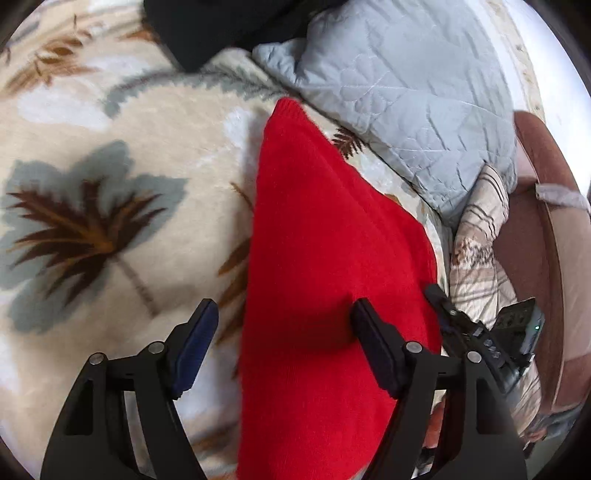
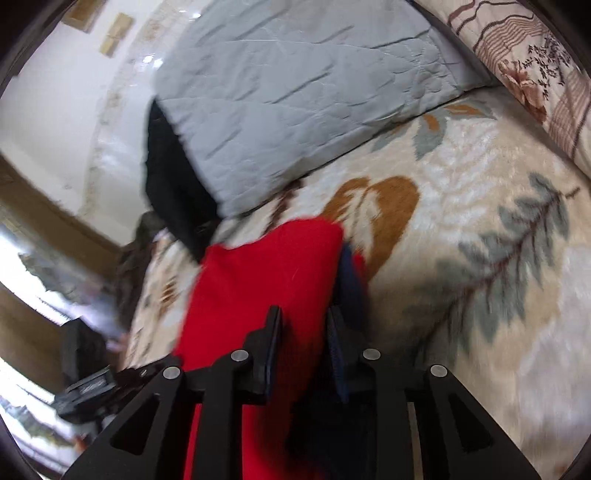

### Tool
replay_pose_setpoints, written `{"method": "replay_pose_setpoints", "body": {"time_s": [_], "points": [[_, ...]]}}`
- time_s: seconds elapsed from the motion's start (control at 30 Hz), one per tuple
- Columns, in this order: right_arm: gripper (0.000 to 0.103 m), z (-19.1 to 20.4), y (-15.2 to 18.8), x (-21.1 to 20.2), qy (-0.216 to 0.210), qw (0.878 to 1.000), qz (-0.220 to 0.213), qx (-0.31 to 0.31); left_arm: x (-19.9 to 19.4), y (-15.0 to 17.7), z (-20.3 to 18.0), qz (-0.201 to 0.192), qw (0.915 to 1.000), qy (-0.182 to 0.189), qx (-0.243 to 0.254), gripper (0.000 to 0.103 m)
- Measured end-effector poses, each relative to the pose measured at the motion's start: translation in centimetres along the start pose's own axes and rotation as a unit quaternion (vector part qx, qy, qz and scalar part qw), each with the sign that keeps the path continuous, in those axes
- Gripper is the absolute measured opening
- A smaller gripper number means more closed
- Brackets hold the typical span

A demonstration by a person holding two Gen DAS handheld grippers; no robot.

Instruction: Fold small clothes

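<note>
A red knit garment (image 1: 325, 258) lies folded into a long strip on the cream floral blanket (image 1: 129, 122). My left gripper (image 1: 284, 317) hovers open over its near end: one finger stands above the blanket, the other above the red cloth, and the garment's left edge runs between them. My right gripper (image 1: 437, 299) shows at the garment's right edge. In the blurred right wrist view, the right gripper (image 2: 303, 321) has its jaws narrowly apart, with the red garment (image 2: 258, 280) filling the gap. A dark blue strip (image 2: 351, 277) shows beside the right finger.
A grey quilted cover (image 1: 406, 92) (image 2: 295, 92) is bunched at the far side, with a black item (image 1: 207, 29) (image 2: 173, 184) beside it. A patterned pillow (image 1: 476, 258) and a brown padded frame (image 1: 528, 240) border the right. The blanket's edge (image 2: 140, 317) drops to the floor.
</note>
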State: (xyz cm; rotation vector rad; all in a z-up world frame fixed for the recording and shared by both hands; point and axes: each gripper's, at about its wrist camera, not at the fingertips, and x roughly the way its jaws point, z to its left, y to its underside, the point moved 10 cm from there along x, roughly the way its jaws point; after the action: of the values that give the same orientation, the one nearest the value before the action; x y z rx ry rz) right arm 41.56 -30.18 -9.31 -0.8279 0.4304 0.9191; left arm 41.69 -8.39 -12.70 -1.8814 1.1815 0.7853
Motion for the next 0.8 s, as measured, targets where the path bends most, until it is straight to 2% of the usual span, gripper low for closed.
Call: {"method": "replay_pose_setpoints", "body": {"time_s": [0.1,0.17,0.23,0.27,0.3,0.4,0.53,0.63,0.8], "points": [[0.038,1.3,3.0,-1.2,-0.020,0.999,0.021,-0.026,-1.4,2.1,0.0,-0.005,0.9998,0.010,0.015,0.073],[0.039,1.7,4.6,-0.9,-0.014,0.998,0.037,-0.043,-1.3,3.7,0.5,-0.006,0.9998,-0.001,0.020,0.073],[0.033,1.3,5.6,-0.7,0.018,0.997,0.035,-0.062,-0.7,5.0,0.7,0.004,0.9998,-0.001,0.018,0.073],[0.013,1.6,5.6,-1.0,0.018,0.997,0.027,-0.067,-0.3,5.9,0.8,0.018,0.9998,-0.002,0.012,0.073],[0.010,2.3,5.4,-1.7,0.008,0.997,0.015,-0.072,-0.2,6.3,0.8,0.023,0.9997,0.002,0.008,0.073],[0.010,3.7,4.5,-3.7,0.015,0.994,-0.021,-0.104,-0.9,7.1,0.7,0.015,0.9998,-0.003,0.014,0.073],[0.009,2.9,5.1,-2.9,0.057,0.990,-0.014,-0.127,-0.4,7.8,0.8,0.012,0.9993,-0.021,0.028,0.074],[0.009,1.0,5.5,-1.8,0.069,0.991,-0.008,-0.114,0.3,8.2,1.3,0.015,0.9993,-0.022,0.024,0.076],[0.014,-1.6,5.6,-1.4,0.056,0.996,-0.014,-0.070,0.4,8.6,1.0,0.006,0.9972,-0.039,0.064,0.079]]}}
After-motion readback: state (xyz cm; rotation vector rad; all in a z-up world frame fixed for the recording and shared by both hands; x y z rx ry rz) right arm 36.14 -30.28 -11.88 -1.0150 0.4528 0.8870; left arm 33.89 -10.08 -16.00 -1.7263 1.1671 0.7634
